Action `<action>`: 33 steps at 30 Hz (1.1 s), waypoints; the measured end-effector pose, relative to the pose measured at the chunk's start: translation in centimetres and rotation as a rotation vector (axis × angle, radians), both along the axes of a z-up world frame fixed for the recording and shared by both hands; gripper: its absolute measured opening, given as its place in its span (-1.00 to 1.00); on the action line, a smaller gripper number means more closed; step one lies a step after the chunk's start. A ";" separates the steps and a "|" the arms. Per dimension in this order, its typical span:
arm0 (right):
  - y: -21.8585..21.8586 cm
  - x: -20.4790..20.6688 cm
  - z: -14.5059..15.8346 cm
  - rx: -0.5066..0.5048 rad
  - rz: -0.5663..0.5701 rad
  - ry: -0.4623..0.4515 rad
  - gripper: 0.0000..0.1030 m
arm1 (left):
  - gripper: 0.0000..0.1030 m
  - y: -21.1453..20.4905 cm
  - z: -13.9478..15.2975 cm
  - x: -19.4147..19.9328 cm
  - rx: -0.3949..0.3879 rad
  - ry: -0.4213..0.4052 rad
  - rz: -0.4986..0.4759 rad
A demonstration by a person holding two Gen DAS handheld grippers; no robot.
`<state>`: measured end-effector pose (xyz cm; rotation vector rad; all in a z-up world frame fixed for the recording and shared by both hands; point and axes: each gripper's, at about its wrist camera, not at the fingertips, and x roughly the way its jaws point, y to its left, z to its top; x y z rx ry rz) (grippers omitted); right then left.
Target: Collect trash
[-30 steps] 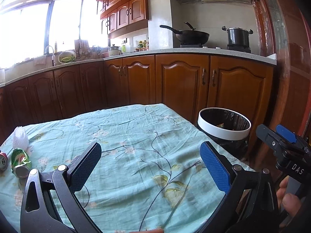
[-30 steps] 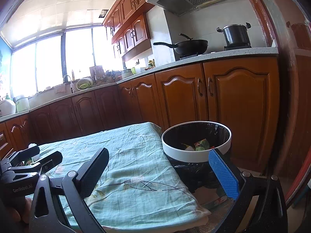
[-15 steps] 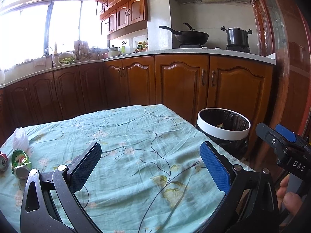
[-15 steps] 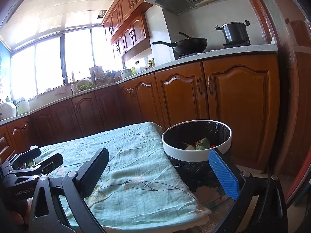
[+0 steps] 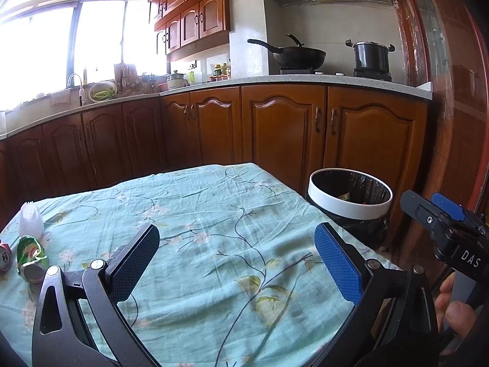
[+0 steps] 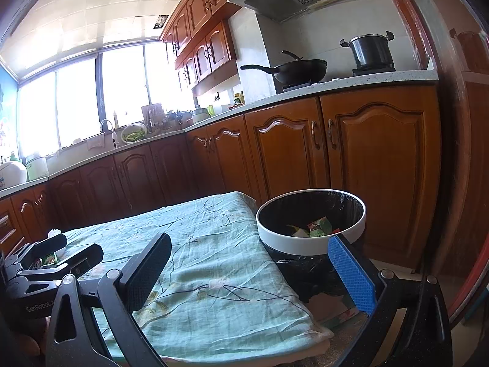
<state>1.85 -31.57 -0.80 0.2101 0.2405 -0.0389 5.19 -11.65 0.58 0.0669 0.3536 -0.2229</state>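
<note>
Lying far left of open left claw (image 5: 237,263): crushed can (image 5: 30,258).

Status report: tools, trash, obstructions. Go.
Left tool open, empty. Right tool open, empty. Crushed green can on tablecloth's far left; bin off table's right edge, wrappers inside. Nothing blocking.

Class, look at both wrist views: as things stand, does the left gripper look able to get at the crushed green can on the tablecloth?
Probably yes. The left gripper is open and empty, and the crushed green can lies off to its left on the tablecloth with bare cloth between them. It would need to swing left first.
</note>
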 end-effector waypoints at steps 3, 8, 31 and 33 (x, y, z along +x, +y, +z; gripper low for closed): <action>0.1 0.0 0.0 -0.001 0.001 -0.001 1.00 | 1.00 0.0 0.0 0.0 -0.001 0.002 -0.002; 0.2 0.2 0.0 -0.002 0.008 0.004 1.00 | 1.00 0.1 -0.1 0.1 0.001 0.005 -0.003; 0.3 0.5 0.3 0.008 0.022 0.011 1.00 | 1.00 0.2 -0.5 0.8 0.009 0.024 -0.003; 0.3 0.5 0.3 0.009 0.024 0.013 1.00 | 1.00 0.1 -0.5 0.9 0.011 0.026 -0.002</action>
